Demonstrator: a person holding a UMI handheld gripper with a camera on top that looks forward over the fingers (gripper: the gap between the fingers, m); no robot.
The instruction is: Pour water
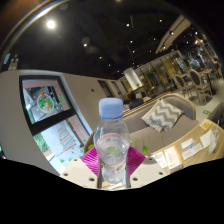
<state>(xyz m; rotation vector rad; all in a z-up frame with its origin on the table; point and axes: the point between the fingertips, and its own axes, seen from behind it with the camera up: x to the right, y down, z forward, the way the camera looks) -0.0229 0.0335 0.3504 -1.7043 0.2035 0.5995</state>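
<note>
White table (25, 100) surface left, carrying a poster (45, 100) with a food photo, framed dark. Second printed sheet (66, 135) lies just below it. White sofa (165, 110) beyond, grey zigzag cushion (162, 116) on it. Dark ceiling with round lamp (51, 24) lit. Shelving (185, 70) far back, contents unclear.

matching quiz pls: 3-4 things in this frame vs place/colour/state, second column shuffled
Things:
1. bottle cap
2. bottle
3. cushion
4. pads

Descriptions:
A. zigzag pattern, on the sofa
B. pale blue, still on
C. magenta, at either side of the bottle
D. clear, upright between the fingers

Pairs: 1-B, 2-D, 3-A, 4-C

Whether the gripper presses on the bottle cannot be told.
</note>
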